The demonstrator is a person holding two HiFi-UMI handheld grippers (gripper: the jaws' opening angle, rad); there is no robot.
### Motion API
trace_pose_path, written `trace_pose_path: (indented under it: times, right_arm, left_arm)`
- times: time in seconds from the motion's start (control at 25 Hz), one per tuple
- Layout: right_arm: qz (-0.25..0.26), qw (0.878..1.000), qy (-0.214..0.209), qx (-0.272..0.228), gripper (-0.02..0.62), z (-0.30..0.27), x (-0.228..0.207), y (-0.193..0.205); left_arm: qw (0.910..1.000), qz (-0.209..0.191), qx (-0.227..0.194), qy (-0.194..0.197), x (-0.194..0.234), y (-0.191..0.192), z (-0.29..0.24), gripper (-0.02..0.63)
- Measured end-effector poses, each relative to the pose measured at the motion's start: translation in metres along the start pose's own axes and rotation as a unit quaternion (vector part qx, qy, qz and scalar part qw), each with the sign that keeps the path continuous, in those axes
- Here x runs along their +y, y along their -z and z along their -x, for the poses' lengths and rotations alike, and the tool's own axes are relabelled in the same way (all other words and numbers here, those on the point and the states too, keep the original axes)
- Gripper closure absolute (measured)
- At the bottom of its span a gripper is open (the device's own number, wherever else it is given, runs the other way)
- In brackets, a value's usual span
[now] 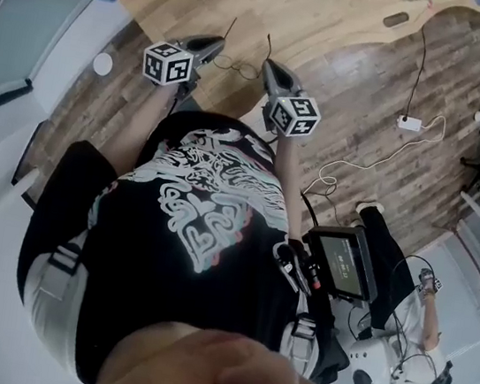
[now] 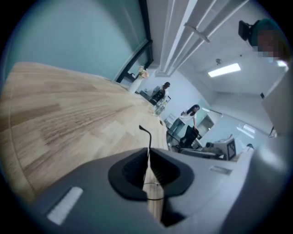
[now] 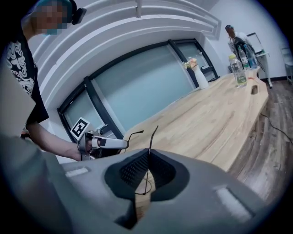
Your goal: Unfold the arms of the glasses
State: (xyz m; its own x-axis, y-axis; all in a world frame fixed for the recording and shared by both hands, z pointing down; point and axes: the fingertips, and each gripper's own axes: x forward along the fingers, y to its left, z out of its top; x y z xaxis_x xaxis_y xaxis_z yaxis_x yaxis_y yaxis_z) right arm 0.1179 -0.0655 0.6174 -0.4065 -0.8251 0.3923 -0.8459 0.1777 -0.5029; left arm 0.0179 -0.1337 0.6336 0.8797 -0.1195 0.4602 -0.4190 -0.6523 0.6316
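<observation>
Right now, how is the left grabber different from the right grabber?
The left gripper pinches one arm of the glasses, while the right gripper pinches the other arm. In the head view the left gripper points right, while the right gripper points up and left and sits lower. Both are shut on thin wire arms.

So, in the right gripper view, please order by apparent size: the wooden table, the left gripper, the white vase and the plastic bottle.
1. wooden table
2. left gripper
3. white vase and plastic bottle: look alike, unranked. Both stand far off, so true size is unsure.
</observation>
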Motion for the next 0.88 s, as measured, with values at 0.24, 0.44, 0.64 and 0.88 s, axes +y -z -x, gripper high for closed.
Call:
trace_pose_path:
  times: [0.24,0.44,0.64,0.88]
  right_arm:
    - [-0.001,1.0,0.021,-0.01,0.594,0.005,-0.01,0.005]
    - [0.004,1.0,0.025,-0.008,0.594,0.016,0.01,-0.004]
    - [0.007,0.999,0.031,-0.004,0.594,0.017,0.012,-0.002]
    - [0.011,0.999,0.034,-0.005,0.594,0.015,0.014,-0.003]
  left_arm:
    - [0.9999,0.003,0.0,-0.01,-0.003,0.011,-0.006,0.606]
    - [0.9993,0.005,0.004,-0.037,-0.017,0.008,0.014,0.609]
    - [0.9988,0.009,0.008,-0.046,-0.018,0.012,0.018,0.611]
    - [0.9987,0.01,0.008,-0.049,-0.017,0.011,0.019,0.611]
